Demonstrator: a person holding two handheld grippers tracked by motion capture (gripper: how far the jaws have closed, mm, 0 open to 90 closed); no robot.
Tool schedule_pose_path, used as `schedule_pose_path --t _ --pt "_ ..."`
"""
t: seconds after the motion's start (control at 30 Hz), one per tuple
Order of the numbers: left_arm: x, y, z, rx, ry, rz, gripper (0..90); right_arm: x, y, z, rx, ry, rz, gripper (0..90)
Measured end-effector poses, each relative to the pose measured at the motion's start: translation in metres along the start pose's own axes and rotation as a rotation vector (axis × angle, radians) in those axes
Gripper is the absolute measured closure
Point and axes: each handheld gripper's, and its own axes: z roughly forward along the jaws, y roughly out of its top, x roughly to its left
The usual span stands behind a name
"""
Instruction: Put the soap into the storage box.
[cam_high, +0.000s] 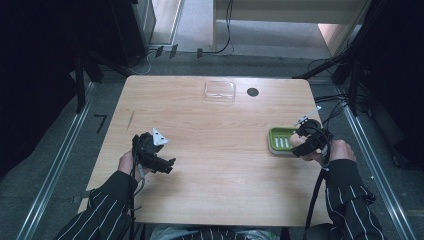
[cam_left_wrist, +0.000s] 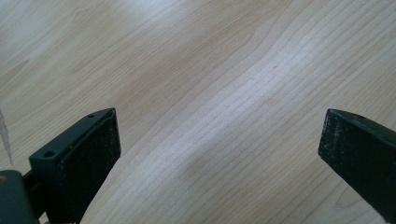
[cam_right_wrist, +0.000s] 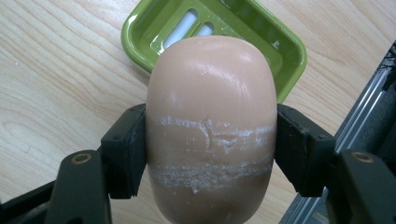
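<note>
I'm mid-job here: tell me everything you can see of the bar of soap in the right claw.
The soap is a smooth, rounded oval bar, pale peach-pink, with a slightly glossy, waxy look. Two whitish scuffed bands and a small crack run across its middle. The right claw is shut on it, pads pressing its two sides, the rounded end pointing away. It hangs above the near edge of the green soap dish, by the table's right edge. Whether it touches the dish I cannot tell.

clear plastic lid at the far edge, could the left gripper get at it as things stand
Probably yes: the left gripper is open and holds nothing, and only bare table lies between it and the clear lid, though that takes a long forward stretch.
</note>
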Motion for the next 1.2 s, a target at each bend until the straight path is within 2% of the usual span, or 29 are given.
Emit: schedule_pose_path --t 0.23,1.2 --pt "0.000 0.000 0.000 0.002 0.000 -0.002 0.0 -0.002 0.005 0.003 0.001 0.010 -0.026 33.7" --pt "0.000 0.000 0.001 0.002 0.000 0.001 0.0 -0.009 0.018 0.009 -0.010 0.001 -0.064 33.7"
